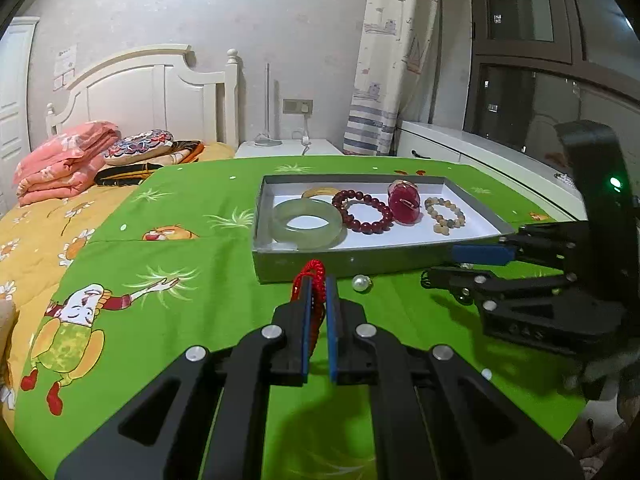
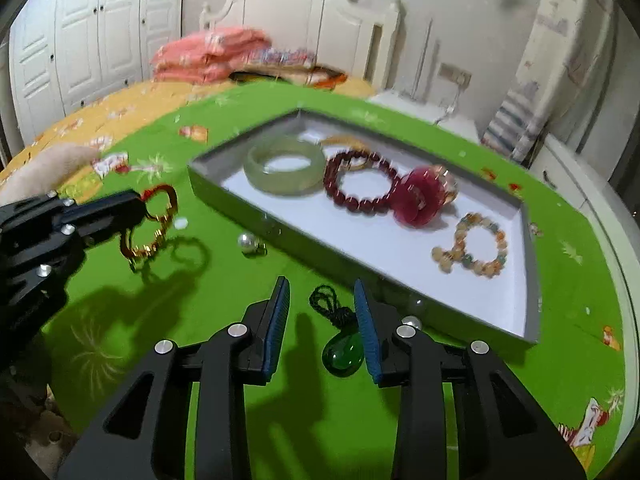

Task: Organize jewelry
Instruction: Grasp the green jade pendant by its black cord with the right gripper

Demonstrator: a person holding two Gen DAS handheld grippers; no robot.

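- Red cord [image 1: 313, 295] sits pinched between my left fingers [image 1: 308, 308]; in the right wrist view a gold-edged charm [image 2: 149, 227] hangs from that grip, lifted clear of the green surface [image 1: 224, 304], its shadow lying on the cloth below.
- Left gripper [image 1: 318, 300]: blue pads pressed on the cord. Judgement: holding by the cord lets the charm dangle free, so it can be lowered into the tray without dragging.
- Right gripper [image 2: 322, 312]: fingers spread, nothing held. A green pendant [image 2: 343, 354] on a dark cord lies on the surface between them, near the right pad; whether it touches the pad, I cannot tell.
- Tray [image 1: 360, 265], grey walls and white floor, sits just beyond both grippers. Inside it: jade bangle [image 1: 307, 225], dark red bead bracelet [image 1: 366, 212], red disc [image 1: 404, 202], pale bead bracelet [image 1: 445, 216], all in a rough row.
- Loose pearl [image 1: 361, 282] rests on the surface beside the tray's near wall.
- Judgement: task partway; charm, pendant and pearl not yet in the tray.
- Right wrist view is blurred; small detail unreliable.
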